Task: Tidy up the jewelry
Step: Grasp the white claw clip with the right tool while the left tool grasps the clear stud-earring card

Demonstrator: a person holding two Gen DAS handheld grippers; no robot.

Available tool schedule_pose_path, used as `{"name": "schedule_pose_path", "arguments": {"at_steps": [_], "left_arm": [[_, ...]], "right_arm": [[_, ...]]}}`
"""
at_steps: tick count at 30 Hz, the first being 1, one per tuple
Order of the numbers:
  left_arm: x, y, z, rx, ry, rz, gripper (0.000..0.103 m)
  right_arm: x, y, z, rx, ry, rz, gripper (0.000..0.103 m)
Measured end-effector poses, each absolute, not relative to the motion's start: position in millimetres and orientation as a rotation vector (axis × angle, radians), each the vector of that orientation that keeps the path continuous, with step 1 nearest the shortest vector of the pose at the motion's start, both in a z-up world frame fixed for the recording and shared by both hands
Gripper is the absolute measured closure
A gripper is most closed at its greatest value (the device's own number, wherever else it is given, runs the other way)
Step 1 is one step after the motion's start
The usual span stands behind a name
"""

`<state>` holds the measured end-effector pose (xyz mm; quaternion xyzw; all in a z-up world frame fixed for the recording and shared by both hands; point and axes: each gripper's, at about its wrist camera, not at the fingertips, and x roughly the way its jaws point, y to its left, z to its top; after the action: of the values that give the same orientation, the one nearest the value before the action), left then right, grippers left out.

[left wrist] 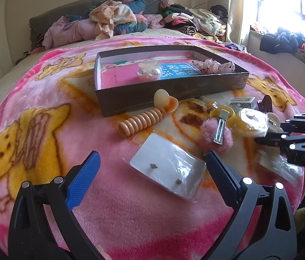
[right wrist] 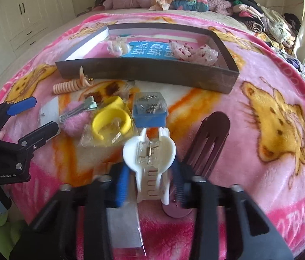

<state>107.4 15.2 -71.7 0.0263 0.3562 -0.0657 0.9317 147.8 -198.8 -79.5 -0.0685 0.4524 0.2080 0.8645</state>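
Observation:
In the right wrist view my right gripper (right wrist: 150, 184) is shut on a white claw hair clip (right wrist: 150, 151), its blue pads (right wrist: 122, 184) pressing both sides, low over the pink blanket. My left gripper (left wrist: 152, 177) stands open over an earring card in a clear bag (left wrist: 167, 166), which lies between its blue pads without touching them. A dark shallow box (left wrist: 169, 93) sits behind the items and holds a pink book, a pearl bow and a lace scrunchie (right wrist: 193, 53). The right gripper (left wrist: 276, 132) shows at the right edge of the left wrist view.
Loose on the blanket lie an orange spiral hair tie (left wrist: 141, 121), a heart clip (left wrist: 165, 100), a pink fluffy clip (left wrist: 215, 134), a yellow bangle (right wrist: 111, 119), a small blue box (right wrist: 150, 110) and a dark maroon clip (right wrist: 211, 143). Piled clothes fill the bed's far end.

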Motion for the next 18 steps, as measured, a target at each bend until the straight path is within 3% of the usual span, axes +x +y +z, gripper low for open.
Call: {"name": "schedule_pose_path", "arguments": {"at_steps": [7,10,18], "left_arm": [[115,10,-75,0.082,0.742,-0.172,0.015],[115,5,-77,0.103,0.748,-0.186,0.031],[110,-4,-76,0.143,0.753,-0.200,0.037]], "right_arm": [[153,-238,-72,0.058,0.928,0.404,0.077],[153,-248,-69,0.118,0.914,0.396,0.077],[147,-256,-59,0.150,0.864,0.389,0.077]]}}
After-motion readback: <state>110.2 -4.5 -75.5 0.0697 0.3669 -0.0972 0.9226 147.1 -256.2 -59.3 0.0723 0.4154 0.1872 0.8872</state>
